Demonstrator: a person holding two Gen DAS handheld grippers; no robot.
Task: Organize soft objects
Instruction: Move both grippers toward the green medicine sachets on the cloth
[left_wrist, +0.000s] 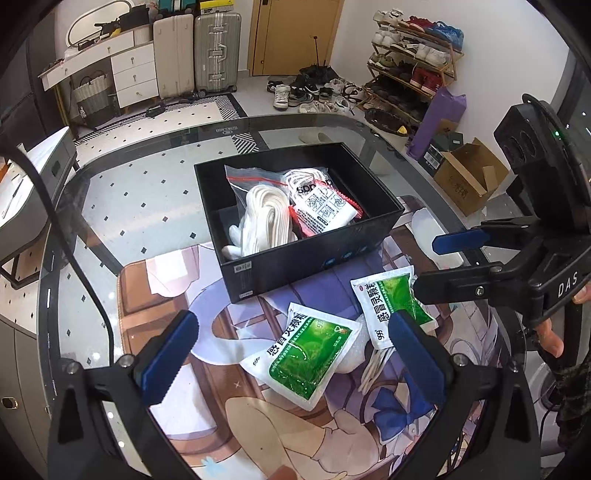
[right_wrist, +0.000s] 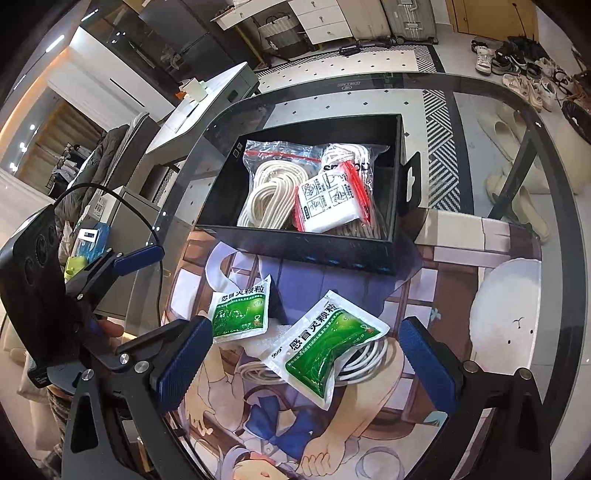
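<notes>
I hold both grippers wide apart and empty over the glass surface (left_wrist: 155, 192): the left gripper (left_wrist: 291, 354) above one green-and-white medicine sachet (left_wrist: 308, 356), the right gripper (right_wrist: 306, 354) above the other green-and-white sachet (right_wrist: 327, 349), which lies on a coil of white cord (right_wrist: 364, 363). Beyond them, the open black cardboard box (right_wrist: 325, 251) holds bagged white rope (right_wrist: 267, 194) and a red-edged white packet (right_wrist: 327, 205).
</notes>
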